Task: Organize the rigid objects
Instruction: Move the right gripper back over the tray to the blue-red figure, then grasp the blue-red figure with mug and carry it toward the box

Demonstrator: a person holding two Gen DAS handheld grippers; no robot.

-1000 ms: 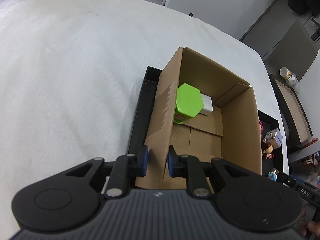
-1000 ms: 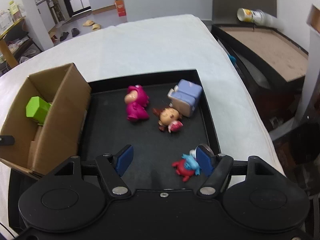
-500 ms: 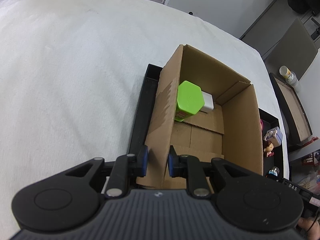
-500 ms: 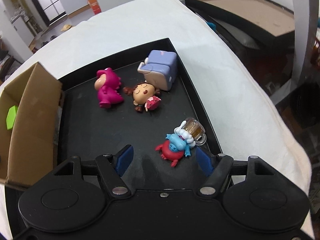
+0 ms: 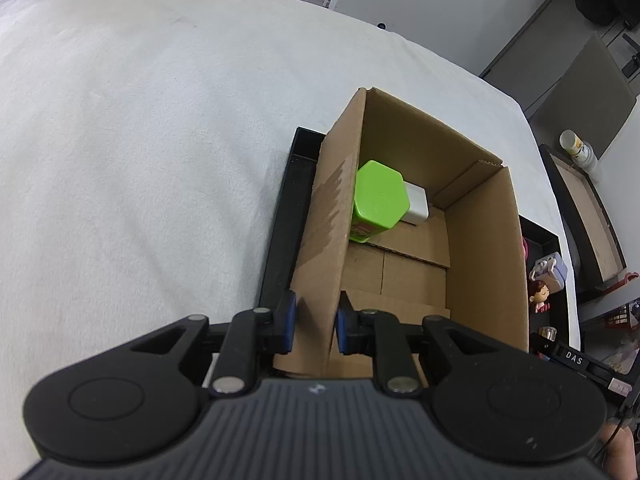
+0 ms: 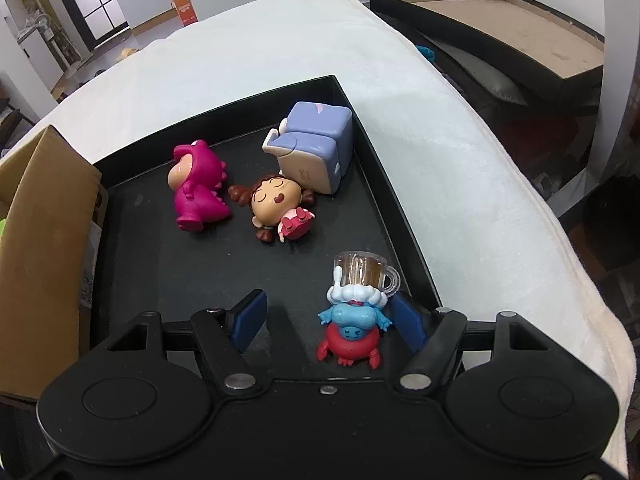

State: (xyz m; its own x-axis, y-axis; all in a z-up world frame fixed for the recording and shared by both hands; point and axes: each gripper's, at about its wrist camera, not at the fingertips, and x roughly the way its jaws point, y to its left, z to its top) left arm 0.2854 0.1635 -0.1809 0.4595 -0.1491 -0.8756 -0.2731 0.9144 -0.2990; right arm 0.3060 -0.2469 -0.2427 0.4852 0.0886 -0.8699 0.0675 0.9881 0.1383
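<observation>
Left hand-held gripper (image 5: 314, 328) clamped the cardboard box (image 5: 486, 248) wall; right hand-held gripper (image 6: 326, 318), jaws apart, straddled the blue-and-red figurine (image 6: 354, 322) on the black tray (image 6: 404, 220): likely light, rigid, smooth, best pinched across its body.

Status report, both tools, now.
Left tool shut on cardboard box wall. Right tool open around blue crab figure on black tray. Nothing in the way.

The right gripper (image 6: 326, 318) is advancing over the black tray (image 6: 224, 264) with jaws spread, bringing the blue-and-red mug figurine (image 6: 354, 316) from beside its right finger to between both, nearer the right one.
</observation>
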